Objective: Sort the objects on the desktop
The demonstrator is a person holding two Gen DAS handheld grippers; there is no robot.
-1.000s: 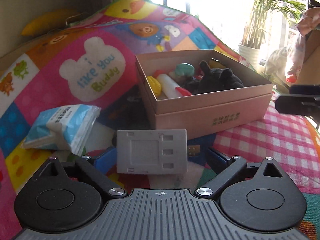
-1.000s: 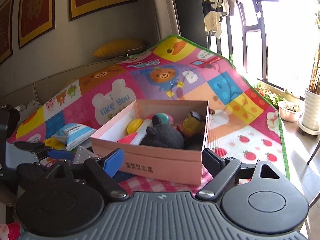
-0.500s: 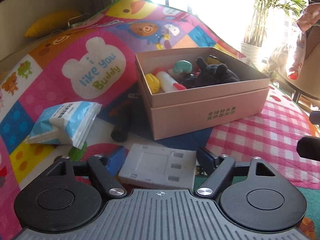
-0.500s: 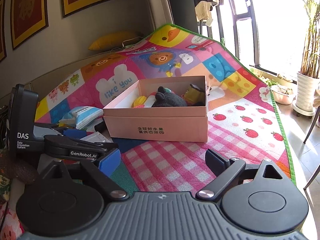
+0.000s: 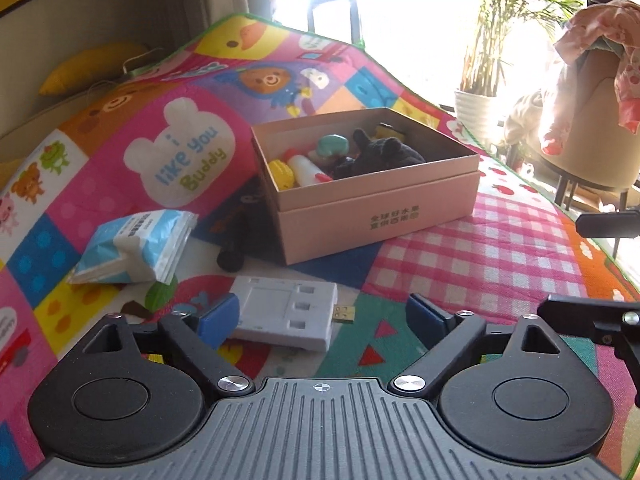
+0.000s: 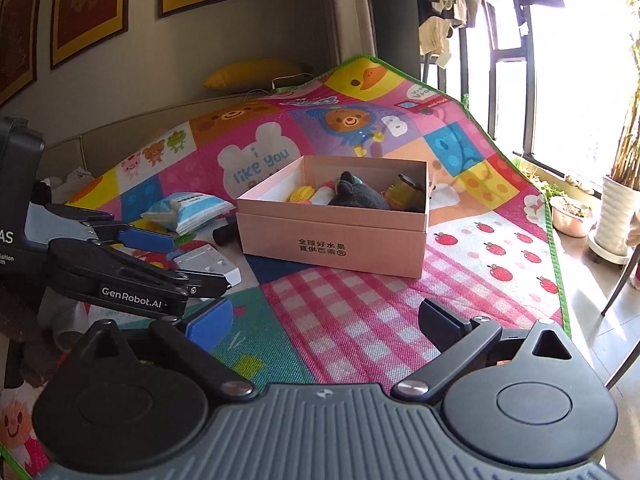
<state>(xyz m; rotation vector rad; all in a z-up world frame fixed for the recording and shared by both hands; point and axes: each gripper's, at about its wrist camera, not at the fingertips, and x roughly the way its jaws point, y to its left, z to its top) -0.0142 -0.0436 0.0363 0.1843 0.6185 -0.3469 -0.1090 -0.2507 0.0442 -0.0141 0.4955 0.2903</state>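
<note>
The grey plastic module [image 5: 285, 312], with a gold USB plug protruding from its right end, is seen lying flat on the patterned play mat [image 5: 460, 264], between the fingers of the left gripper [image 5: 316, 316]. The left jaws are opening; the module lies close against the blue pad of the left finger [image 5: 218, 318], and whether that pad touches it cannot be told, while the right finger is well clear of it, so the module is not clamped. Ahead of the left gripper and slightly to its right, a pink cardboard box [image 5: 380, 216] is noted, containing a dark plush toy [image 5: 380, 152], a yellow toy [image 5: 282, 172], a white and red tube [image 5: 306, 170] and a teal object [image 5: 332, 146]. A black cylindrical object [image 5: 234, 248] is seen just beside the box's near left corner, and a blue and white tissue pack [image 5: 136, 244] lies ahead-left of the gripper. The right gripper [image 6: 324, 322] is recorded with its jaws opening and nothing between them; only checked mat is visible in the gap. From the right wrist view, the left gripper [image 6: 168, 250] is seen to its left, with the module [image 6: 208, 264] between that gripper's fingers, and the box [image 6: 332, 240] ahead.
</note>
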